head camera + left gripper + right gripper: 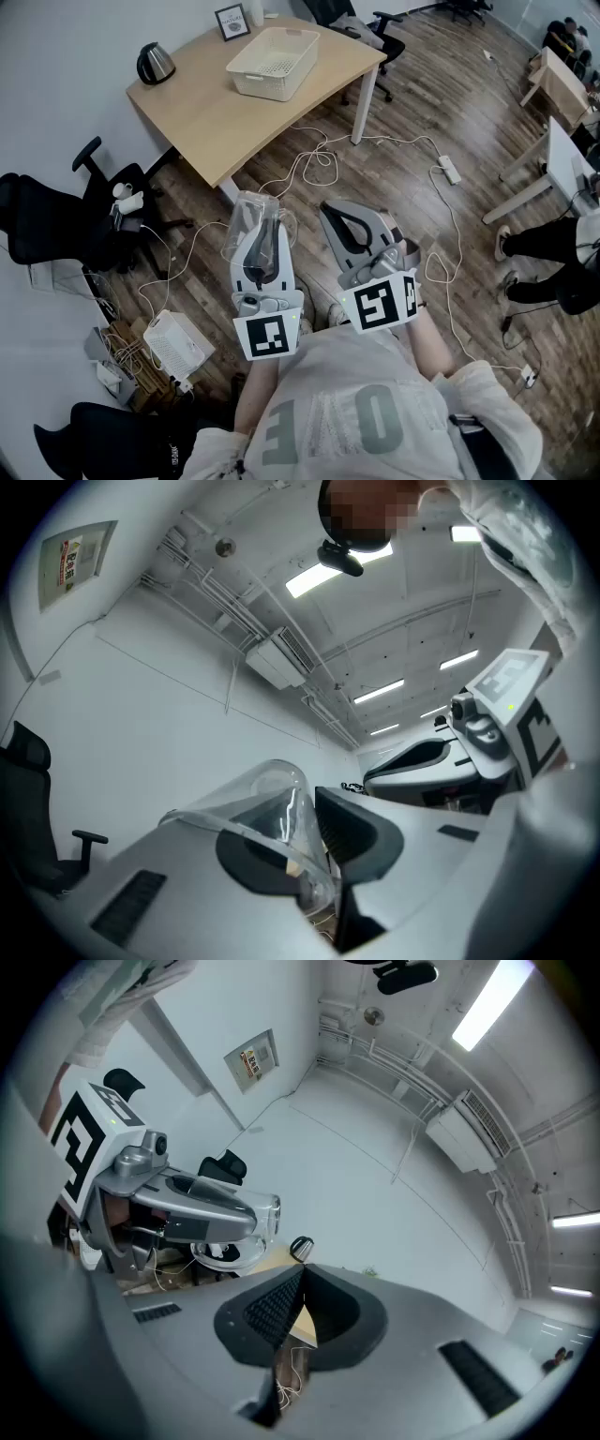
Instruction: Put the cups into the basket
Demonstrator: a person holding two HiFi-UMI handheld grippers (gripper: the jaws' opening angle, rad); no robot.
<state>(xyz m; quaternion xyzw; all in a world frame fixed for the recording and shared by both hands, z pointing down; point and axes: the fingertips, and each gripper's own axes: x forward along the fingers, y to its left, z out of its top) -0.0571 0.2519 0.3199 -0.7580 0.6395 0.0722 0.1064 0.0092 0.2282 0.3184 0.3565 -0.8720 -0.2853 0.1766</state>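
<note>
A clear plastic cup (246,202) sits between the jaws of my left gripper (260,217), held out over the wooden floor short of the table. In the left gripper view the cup (267,794) lies on its side, its rim pinched in the left gripper (314,808). My right gripper (349,217) hangs beside it, shut with nothing in it; its pads meet in the right gripper view (300,1290). The white basket (273,62) stands on the wooden table (216,112) ahead, with no cup visible in it.
A kettle (155,63) and a small framed picture (232,21) stand on the table. Black office chairs (66,225) crowd the left. Cables and a power strip (450,170) lie on the floor. A white box (178,344) sits at lower left; a seated person (553,253) is at right.
</note>
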